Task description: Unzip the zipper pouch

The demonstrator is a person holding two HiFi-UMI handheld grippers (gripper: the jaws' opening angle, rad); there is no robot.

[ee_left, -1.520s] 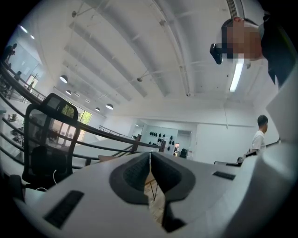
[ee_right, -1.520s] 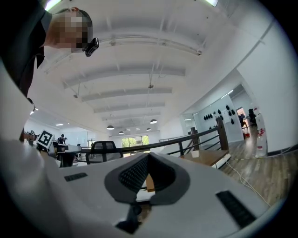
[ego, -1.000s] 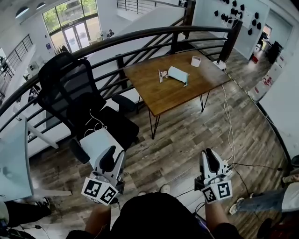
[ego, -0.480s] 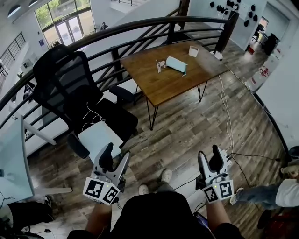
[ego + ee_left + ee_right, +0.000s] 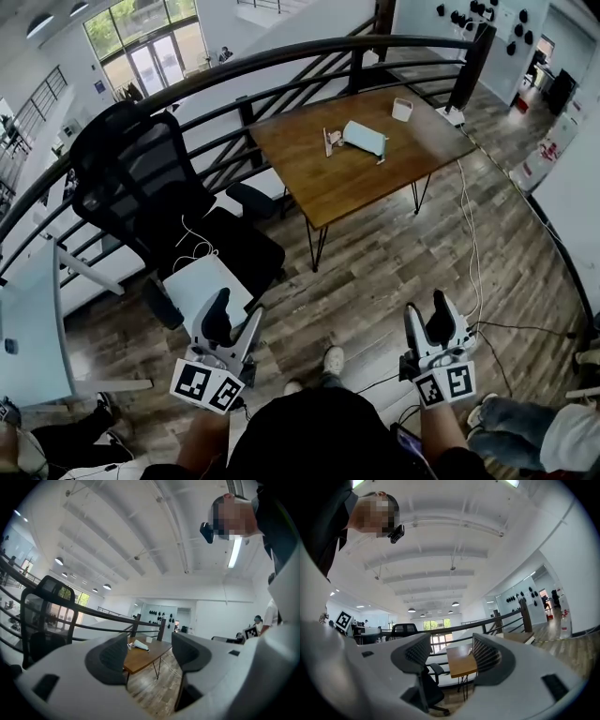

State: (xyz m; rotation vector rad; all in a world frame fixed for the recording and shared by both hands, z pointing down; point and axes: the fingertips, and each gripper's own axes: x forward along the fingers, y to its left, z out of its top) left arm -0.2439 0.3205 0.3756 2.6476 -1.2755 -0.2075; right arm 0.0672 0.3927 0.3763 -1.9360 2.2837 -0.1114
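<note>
The pale blue zipper pouch (image 5: 364,139) lies on the wooden table (image 5: 319,183) far ahead, by the railing. It shows small between the jaws in the left gripper view (image 5: 140,645). Both grippers are held low near my body, far from the table. My left gripper (image 5: 234,316) has its jaws spread and still opening, with only air between them (image 5: 149,651). The jaws of my right gripper (image 5: 429,312) stand wide apart and hold nothing (image 5: 451,656). Neither gripper touches the pouch.
A small white cup (image 5: 402,109) and a small pale item (image 5: 330,141) also sit on the table. A black office chair (image 5: 141,187) with a white box (image 5: 202,281) stands at left. A dark railing (image 5: 281,61) runs behind. Cables (image 5: 469,234) trail over the wooden floor at right.
Both grippers' jaws have spread from nearly closed to wide apart. The head view has shifted slightly, and the grippers stay low near my body.
</note>
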